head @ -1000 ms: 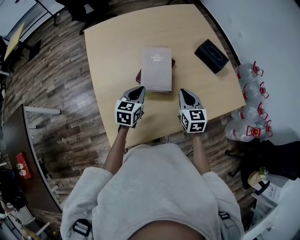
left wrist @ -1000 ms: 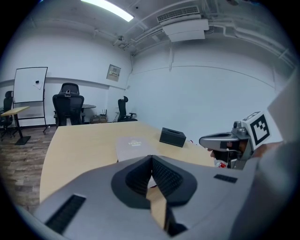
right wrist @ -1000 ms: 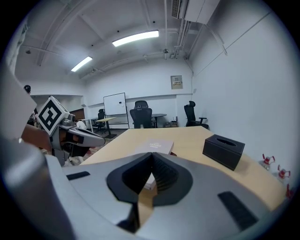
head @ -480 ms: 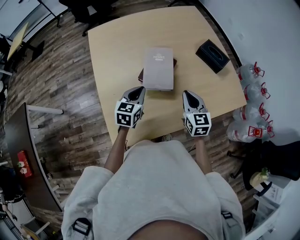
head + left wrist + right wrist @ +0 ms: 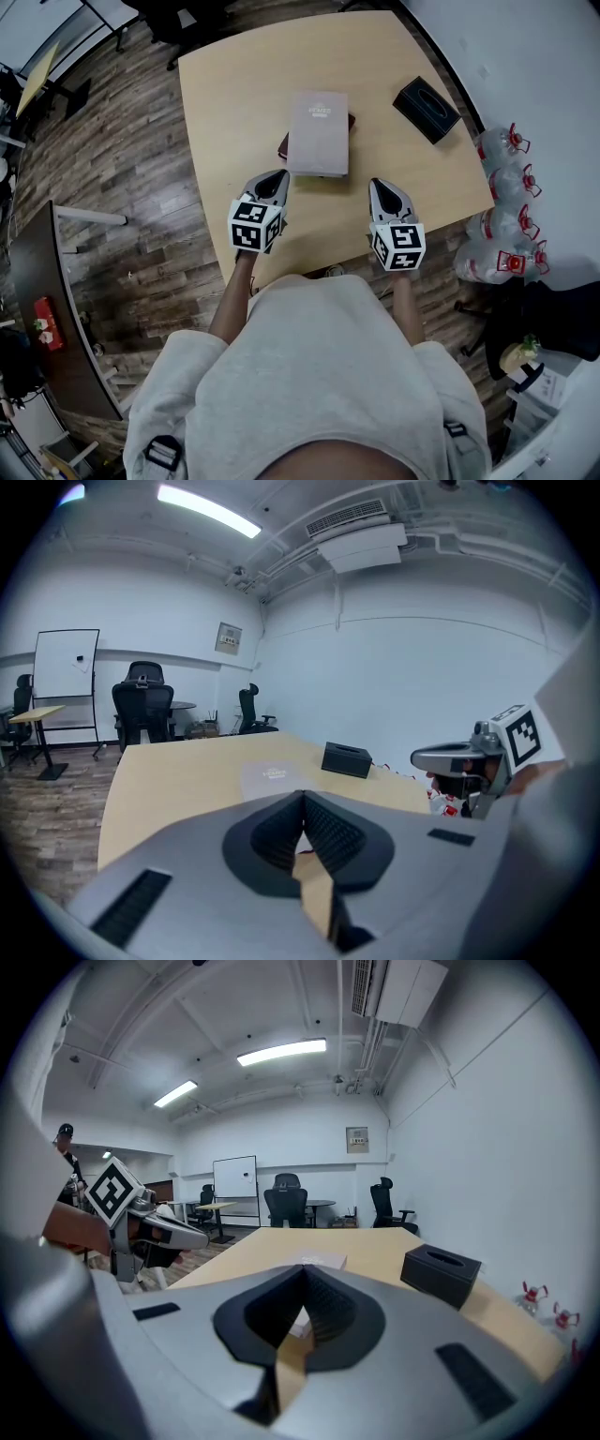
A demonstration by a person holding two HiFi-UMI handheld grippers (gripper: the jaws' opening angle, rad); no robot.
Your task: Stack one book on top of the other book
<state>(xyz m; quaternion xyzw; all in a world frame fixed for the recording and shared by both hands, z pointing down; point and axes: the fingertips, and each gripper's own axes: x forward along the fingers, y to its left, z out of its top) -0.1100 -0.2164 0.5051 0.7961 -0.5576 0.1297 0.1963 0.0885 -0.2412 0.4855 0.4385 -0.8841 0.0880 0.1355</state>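
Observation:
A pale grey-pink book [image 5: 318,134] lies flat on top of a dark maroon book [image 5: 284,147] in the middle of the wooden table [image 5: 234,94]; only the lower book's edges show. My left gripper [image 5: 277,177] hovers near the table's front edge, just left of the stack, shut and empty. To the stack's right, my right gripper [image 5: 380,185] is also shut with nothing in it. The top book [image 5: 274,775] lies ahead in the left gripper view, and the same book [image 5: 317,1260] shows beyond the shut jaws in the right gripper view.
A black tissue box [image 5: 427,110] sits at the table's right side. Several water jugs [image 5: 502,216] stand on the floor to the right. Office chairs [image 5: 286,1199] and a whiteboard [image 5: 235,1177] are at the far end of the room.
Both grippers have drawn back slightly from the stacked books toward the table's front edge; the right one rose a little. The books have not moved.

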